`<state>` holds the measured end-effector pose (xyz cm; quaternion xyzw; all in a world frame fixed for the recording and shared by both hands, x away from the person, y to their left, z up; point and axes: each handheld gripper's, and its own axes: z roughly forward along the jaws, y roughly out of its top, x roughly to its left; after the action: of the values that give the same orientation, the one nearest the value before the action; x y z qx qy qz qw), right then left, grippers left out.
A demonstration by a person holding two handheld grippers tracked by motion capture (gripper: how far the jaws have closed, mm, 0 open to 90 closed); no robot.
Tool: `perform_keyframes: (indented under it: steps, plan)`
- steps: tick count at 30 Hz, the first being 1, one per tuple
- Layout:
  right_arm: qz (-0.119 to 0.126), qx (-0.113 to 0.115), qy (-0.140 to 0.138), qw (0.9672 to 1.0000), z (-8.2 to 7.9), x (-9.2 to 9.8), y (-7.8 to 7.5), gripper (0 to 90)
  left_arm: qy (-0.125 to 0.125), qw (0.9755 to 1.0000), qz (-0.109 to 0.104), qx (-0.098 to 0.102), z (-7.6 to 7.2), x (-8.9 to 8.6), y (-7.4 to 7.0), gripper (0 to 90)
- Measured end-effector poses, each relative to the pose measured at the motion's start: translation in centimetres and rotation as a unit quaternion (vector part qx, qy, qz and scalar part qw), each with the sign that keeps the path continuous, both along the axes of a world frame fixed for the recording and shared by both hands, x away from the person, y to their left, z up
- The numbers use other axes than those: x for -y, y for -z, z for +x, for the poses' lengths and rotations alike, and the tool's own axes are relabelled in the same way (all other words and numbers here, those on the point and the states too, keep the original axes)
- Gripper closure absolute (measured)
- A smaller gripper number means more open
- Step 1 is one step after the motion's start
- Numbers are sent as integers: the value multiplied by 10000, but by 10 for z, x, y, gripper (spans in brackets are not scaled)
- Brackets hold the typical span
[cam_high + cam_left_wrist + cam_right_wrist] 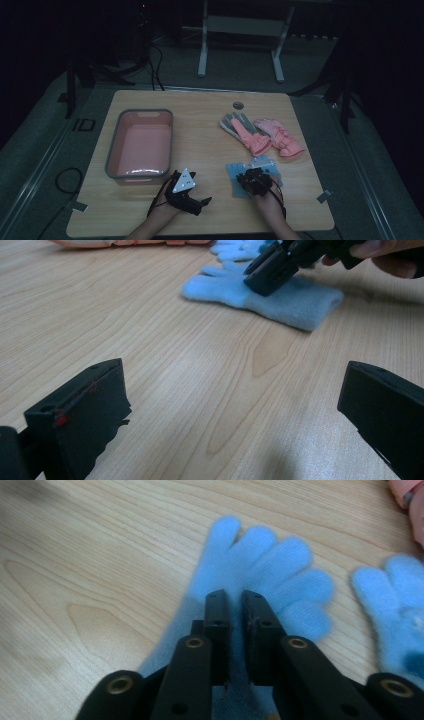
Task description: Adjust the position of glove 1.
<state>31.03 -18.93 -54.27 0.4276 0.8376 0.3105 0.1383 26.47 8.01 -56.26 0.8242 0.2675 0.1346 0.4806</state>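
- Two blue gloves are counted: the near blue glove (250, 580) lies flat on the table (210, 150), to the right of the pink bin (140, 145); the second blue glove (395, 610) lies just beside it, on the side away from the bin.
- Two pink gloves (262, 132) are seen farther back, well apart from the bin, one of them (240, 125) grey-palmed.
- One bin is counted.
- The right gripper (236, 597) is held over the near blue glove, its jaws nearly together with a narrow gap; whether fabric is pinched cannot be told.
- The left gripper (192, 192) is kept just in front of the bin, jaws released and spread wide over bare wood.
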Motion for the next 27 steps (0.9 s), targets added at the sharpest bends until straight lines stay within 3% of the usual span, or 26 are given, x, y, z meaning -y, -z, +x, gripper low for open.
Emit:
perform_keyframes:
  steps: [7, 11, 14, 16, 21, 27]
  plan:
    - [56, 142, -343, 9993, 7, 4, 4, 636, 18, 10000, 5, 1, 0, 0, 0, 0]
    - [50, 203, -386, 9990, 7, 4, 1, 602, 27, 10000, 9, 0, 0, 0, 0, 0]
    - [130, 317, -441, 9984, 5, 7, -9, 590, 27, 10000, 4, -2, 0, 0, 0, 0]
    - [85, 509, -482, 9975, 5, 14, -18, 597, 36, 10000, 10, 6, 0, 0, 0, 0]
    - [287, 646, -518, 9961, 17, 44, -38, 628, 29, 10000, 9, 1, 0, 0, 0, 0]
    - [262, 641, -638, 9956, 27, 78, -39, 639, 24, 10000, 5, -12, 0, 0, 0, 0]
